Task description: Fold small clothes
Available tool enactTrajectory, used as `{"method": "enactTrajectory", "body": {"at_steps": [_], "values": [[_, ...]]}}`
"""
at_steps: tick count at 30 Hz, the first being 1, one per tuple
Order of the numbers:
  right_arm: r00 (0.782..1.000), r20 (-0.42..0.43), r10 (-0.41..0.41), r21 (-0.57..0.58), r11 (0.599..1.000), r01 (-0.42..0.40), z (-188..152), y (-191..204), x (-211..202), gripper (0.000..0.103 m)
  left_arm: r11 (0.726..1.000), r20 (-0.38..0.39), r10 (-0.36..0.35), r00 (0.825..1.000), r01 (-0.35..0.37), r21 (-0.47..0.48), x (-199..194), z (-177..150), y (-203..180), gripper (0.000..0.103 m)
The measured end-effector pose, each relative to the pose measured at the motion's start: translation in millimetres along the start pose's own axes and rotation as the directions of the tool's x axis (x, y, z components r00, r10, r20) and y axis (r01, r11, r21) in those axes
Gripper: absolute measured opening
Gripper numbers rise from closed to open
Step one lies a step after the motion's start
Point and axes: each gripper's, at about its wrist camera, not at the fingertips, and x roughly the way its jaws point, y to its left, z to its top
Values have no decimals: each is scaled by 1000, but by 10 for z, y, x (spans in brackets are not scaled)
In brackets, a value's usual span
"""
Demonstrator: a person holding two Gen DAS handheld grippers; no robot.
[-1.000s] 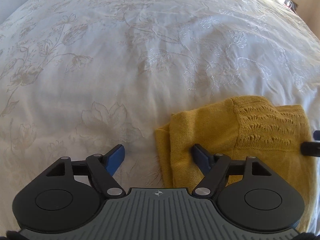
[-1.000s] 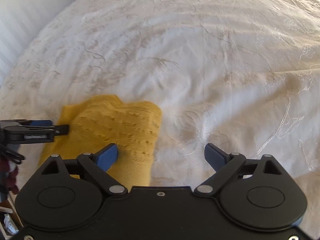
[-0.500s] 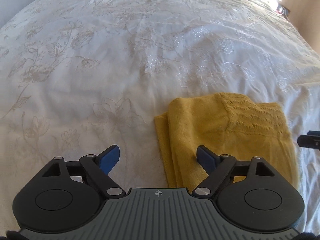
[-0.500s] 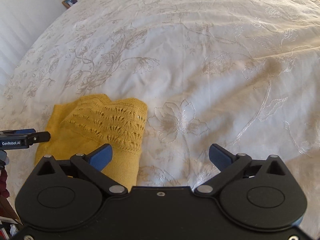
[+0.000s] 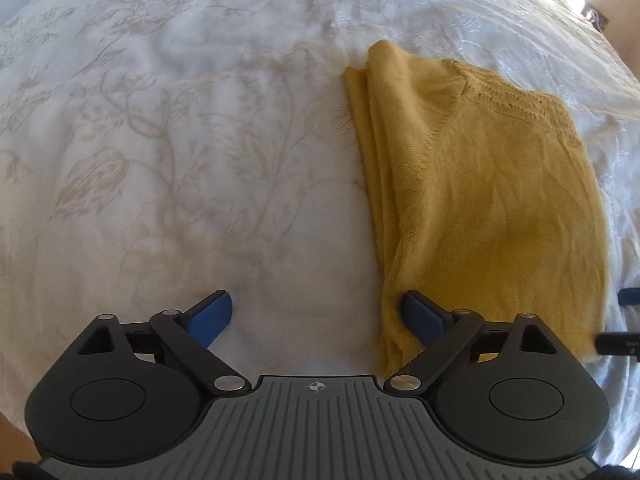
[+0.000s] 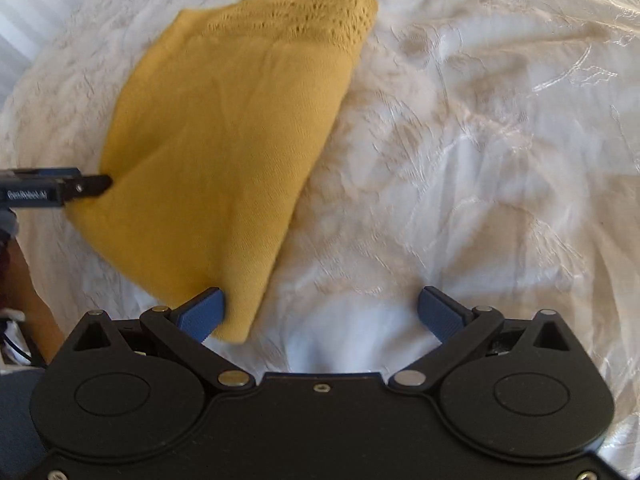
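- The folded garment [image 5: 480, 184] is mustard yellow, plain knit near the claws, with an openwork lace band along its far edge.
- The bedspread [image 5: 180, 140] beneath is white with pale beige embroidered flowers and stems.
- The left claw [image 5: 318, 316] and the right claw [image 6: 320, 312] have blue pads on black arms.
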Motion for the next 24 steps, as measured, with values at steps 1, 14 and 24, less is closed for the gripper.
{"method": "enactTrajectory", "body": {"at_steps": [1,14,24], "values": [[1000,11,-8,15,1000,7,-23,-20,-42,102,1000,3,3,1000,-3,-17,-29,-9,27,94],[952,288,-103,83,993,82,-233,292,-789,102,991,159,-126,979,116,71,-903,-54,-352,94],[917,364,-163,118,985,128,-479,846,-1170,102,996,222,-44,974,25,88,-1530,-275,-505,93]]}}
